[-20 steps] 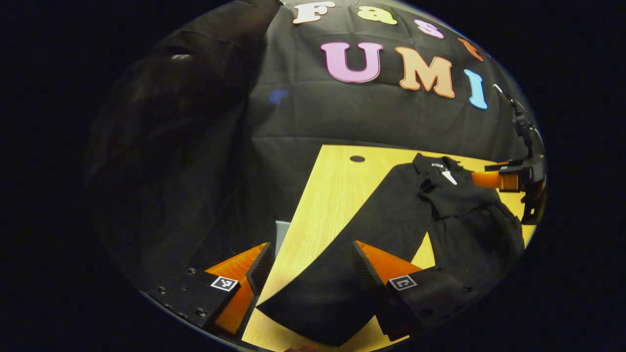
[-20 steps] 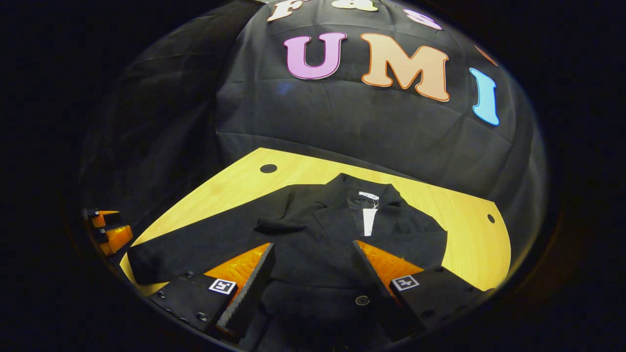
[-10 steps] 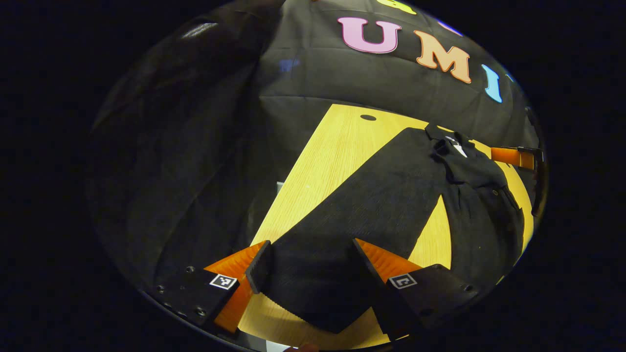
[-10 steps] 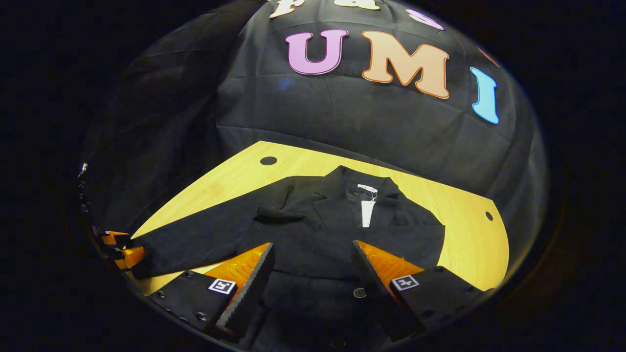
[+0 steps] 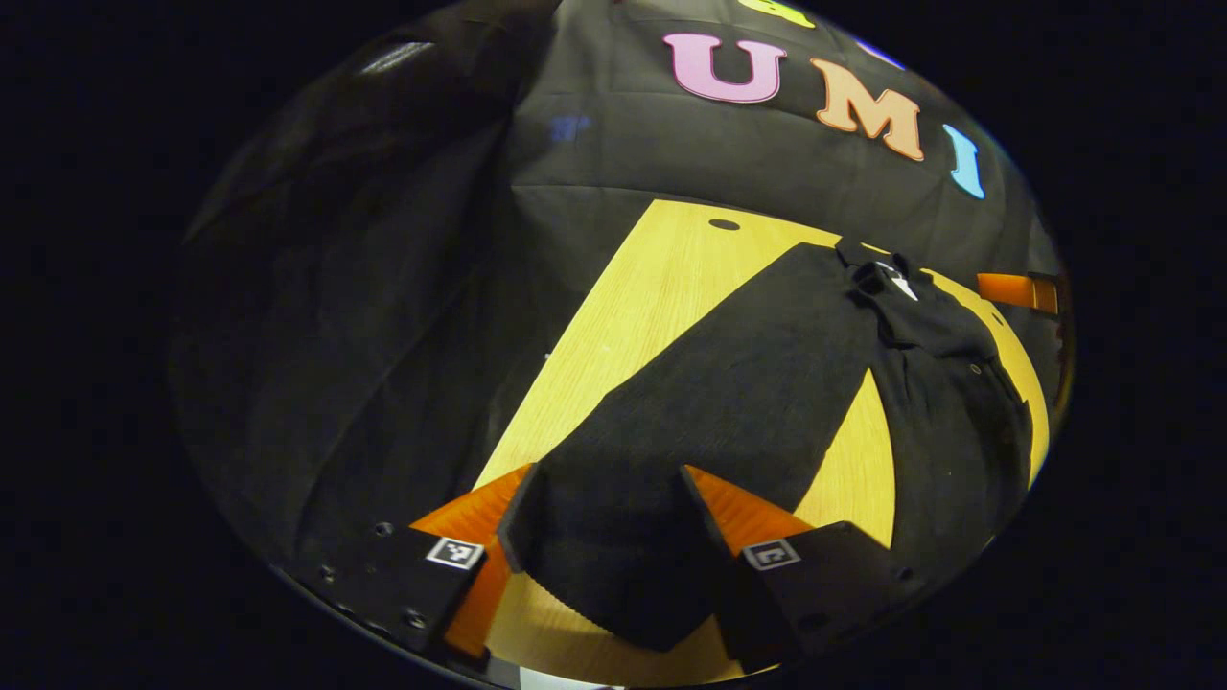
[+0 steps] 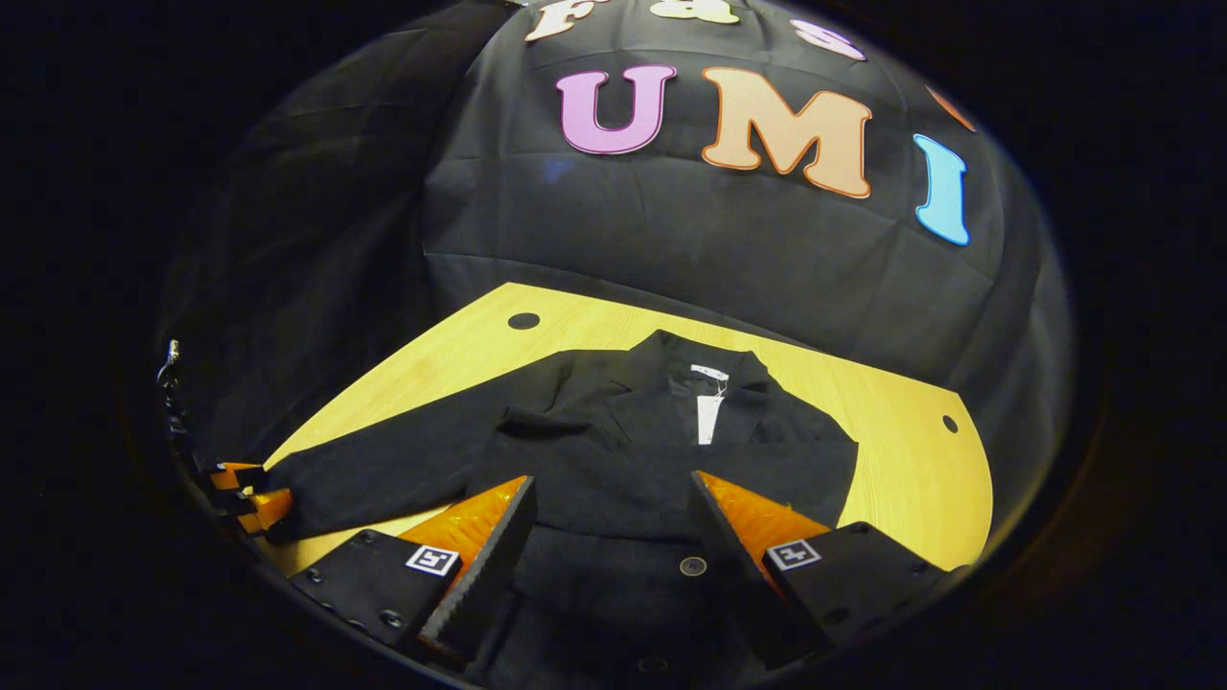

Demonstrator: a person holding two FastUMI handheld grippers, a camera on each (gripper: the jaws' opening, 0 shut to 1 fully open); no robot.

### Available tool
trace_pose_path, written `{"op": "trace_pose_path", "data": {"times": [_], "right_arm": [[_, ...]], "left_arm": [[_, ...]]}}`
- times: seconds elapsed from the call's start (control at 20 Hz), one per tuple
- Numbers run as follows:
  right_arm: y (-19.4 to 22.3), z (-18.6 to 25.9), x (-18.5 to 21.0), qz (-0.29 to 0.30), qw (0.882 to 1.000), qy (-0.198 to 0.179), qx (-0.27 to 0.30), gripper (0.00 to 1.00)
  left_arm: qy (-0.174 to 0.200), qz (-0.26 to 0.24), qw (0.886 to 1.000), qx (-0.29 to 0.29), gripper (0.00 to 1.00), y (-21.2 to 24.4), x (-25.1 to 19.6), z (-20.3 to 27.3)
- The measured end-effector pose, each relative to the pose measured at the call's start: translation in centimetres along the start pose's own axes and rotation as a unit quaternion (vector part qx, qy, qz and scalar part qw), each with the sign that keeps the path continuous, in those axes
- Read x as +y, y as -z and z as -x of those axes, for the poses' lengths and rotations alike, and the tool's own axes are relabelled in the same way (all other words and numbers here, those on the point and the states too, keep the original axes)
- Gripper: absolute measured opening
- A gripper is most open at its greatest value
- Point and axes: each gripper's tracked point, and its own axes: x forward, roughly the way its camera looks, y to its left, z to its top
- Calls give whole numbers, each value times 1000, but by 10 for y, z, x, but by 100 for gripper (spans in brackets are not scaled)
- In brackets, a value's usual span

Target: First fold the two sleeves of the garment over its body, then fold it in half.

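A black jacket [image 6: 613,422] lies collar-up on the yellow wooden table [image 6: 911,479], a white tag [image 6: 709,417] at its neck. Its long sleeve [image 5: 748,383] stretches out flat toward my left gripper [image 5: 606,474]. That gripper is open, and the sleeve's end lies between its fingers, low on the table. The same gripper [image 6: 244,489] sits at the sleeve's tip in the right gripper view. My right gripper [image 6: 613,479] hangs open above the jacket's chest, holding nothing; it also appears far right [image 5: 1021,290] by the collar. A band of cloth lies across the chest.
The table has a round hole at the back left [image 6: 523,320] and another at the right [image 6: 949,423]. Bare wood [image 5: 652,287] runs beside the sleeve. The black cloth wall stands close behind the table's far edge.
My left gripper came down and forward until the sleeve's end lay between its fingers, and the fingers drew slightly closer. The right gripper barely shifted.
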Motion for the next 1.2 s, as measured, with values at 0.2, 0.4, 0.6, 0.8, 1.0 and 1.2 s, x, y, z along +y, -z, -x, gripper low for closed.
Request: {"op": "trace_pose_path", "data": {"times": [0.2, 0.4, 0.6, 0.8, 1.0, 1.2], "right_arm": [[6, 7, -13, -6, 1000, 0, -1, 100], [11, 14, -27, -2, 1000, -9, -5, 100], [13, 23, -51, -8, 1000, -11, -13, 100], [17, 32, -84, -22, 1000, -6, -21, 100], [21, 37, -113, -36, 999, 0, -28, 100], [23, 44, -133, -50, 998, 1, -39, 100]], "left_arm": [[25, -1, 1000, -3, 38, 2, -17, -1], [10, 50, 999, -9, 4, 1, -17, -3], [-17, 70, 997, 13, 0, 1, -16, -2], [-33, 80, 996, -3, 0, -31, -26, 2], [-33, 65, 996, -43, 0, -80, -39, 8], [-20, 34, 995, -87, 0, -132, -64, 7]]}}
